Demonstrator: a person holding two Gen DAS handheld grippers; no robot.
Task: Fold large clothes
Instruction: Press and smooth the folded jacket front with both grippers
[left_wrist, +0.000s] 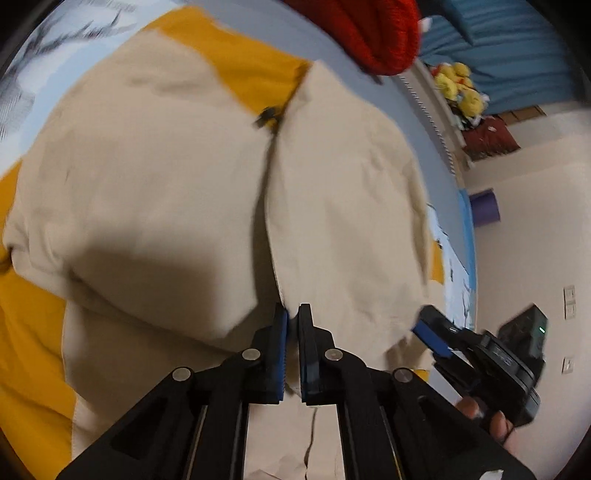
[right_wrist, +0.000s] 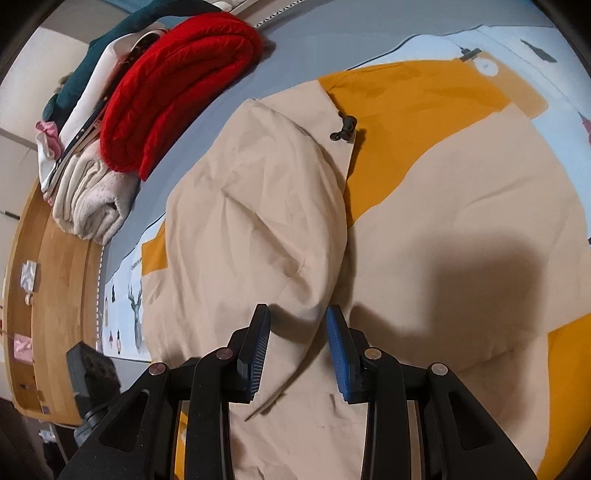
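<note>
Right wrist alone shows folded red knit (right_wrist: 177, 92) beside the jacket (right_wrist: 258, 221)

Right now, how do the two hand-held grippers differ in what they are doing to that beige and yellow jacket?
The left hand-held gripper has its jaws shut, pinching the jacket at its front edge; the right hand-held gripper stands open, a puffy fold lying between its fingers unpinched. The left sits mid-hem, the right nearer the bed's side edge. Both point down at the same jacket.

My left tool (left_wrist: 291, 317) points steeply down, its jaws nearly shut on a thin fold of the jacket (left_wrist: 166, 177). My right tool (right_wrist: 297, 325) tilts down alongside, jaws parted, a fold lying loose between them.
</note>
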